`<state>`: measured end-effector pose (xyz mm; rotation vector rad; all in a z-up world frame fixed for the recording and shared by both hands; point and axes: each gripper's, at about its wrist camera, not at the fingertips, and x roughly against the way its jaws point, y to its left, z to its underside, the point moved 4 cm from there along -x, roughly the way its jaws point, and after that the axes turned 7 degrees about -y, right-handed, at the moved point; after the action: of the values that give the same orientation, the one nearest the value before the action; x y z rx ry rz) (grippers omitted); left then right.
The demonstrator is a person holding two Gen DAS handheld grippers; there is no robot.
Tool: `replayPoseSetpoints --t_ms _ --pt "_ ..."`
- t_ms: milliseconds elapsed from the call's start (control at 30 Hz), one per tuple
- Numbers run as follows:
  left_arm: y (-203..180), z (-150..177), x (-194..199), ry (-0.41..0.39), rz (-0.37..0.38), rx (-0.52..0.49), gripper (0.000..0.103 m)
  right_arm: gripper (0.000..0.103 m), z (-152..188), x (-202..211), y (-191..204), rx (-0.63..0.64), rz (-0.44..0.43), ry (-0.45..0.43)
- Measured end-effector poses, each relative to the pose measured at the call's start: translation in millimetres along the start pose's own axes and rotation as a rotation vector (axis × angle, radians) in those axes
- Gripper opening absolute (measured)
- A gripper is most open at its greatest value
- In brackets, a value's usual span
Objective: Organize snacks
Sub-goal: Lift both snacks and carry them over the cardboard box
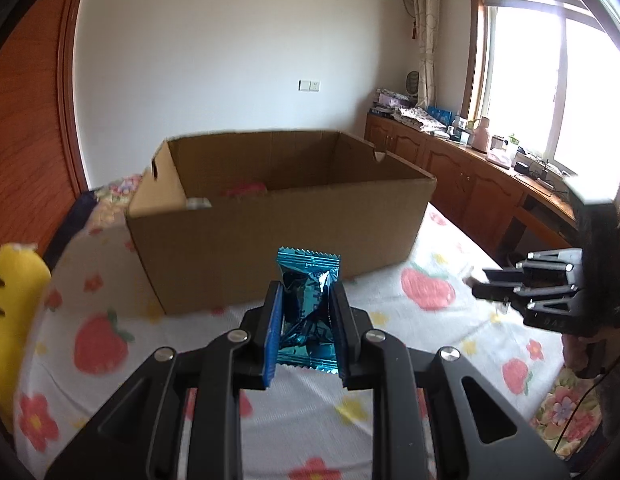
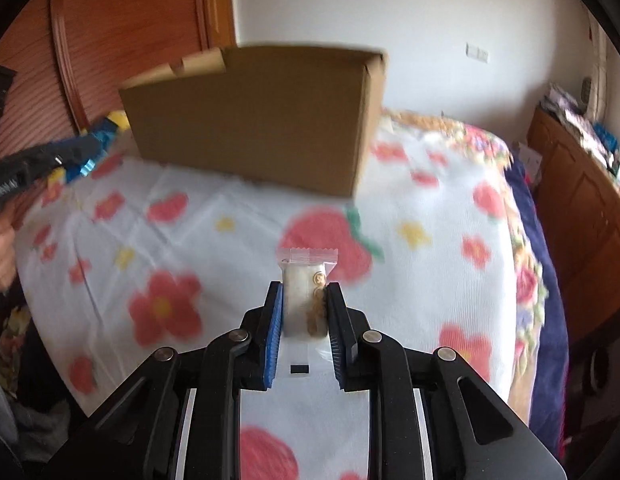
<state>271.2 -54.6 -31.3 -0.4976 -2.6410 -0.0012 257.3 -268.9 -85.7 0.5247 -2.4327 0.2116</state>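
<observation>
Blue foil snack (image 1: 307, 312) upright, clear-wrapped white snack (image 2: 305, 300) upright, open cardboard box (image 1: 277, 236) beyond

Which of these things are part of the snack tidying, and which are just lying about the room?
Part of the job:
- blue foil snack, in the left tongs
- clear-wrapped white snack, in the right tongs
- cardboard box

Just lying about:
- flowered bedspread
- yellow plush
- clutter on the wooden cabinet by the window

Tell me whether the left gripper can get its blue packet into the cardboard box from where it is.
Probably yes. The left gripper, shut on the blue packet, faces the open-topped cardboard box with nothing between; it must clear the near wall first.
</observation>
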Motion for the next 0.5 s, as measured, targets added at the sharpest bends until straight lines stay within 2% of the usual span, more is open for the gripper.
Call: replayPoseSetpoints --t_ms 233,367,500 --pt "17.8 -58.4 -18.3 -0.065 -0.01 -0.015 0.021 0.019 -90.9 -4.6 15.8 0.013 -0.029 -0.165" --pt "29.2 -86.3 -35.6 -0.092 -0.036 -0.04 0.021 0.019 -127.9 -20.1 17.7 -0.003 -0.045 -0.211" --pt "40.3 -99.4 -57.4 -0.088 -0.049 -0.047 0.021 0.019 -151.8 -43.2 16.7 -0.016 -0.047 -0.218"
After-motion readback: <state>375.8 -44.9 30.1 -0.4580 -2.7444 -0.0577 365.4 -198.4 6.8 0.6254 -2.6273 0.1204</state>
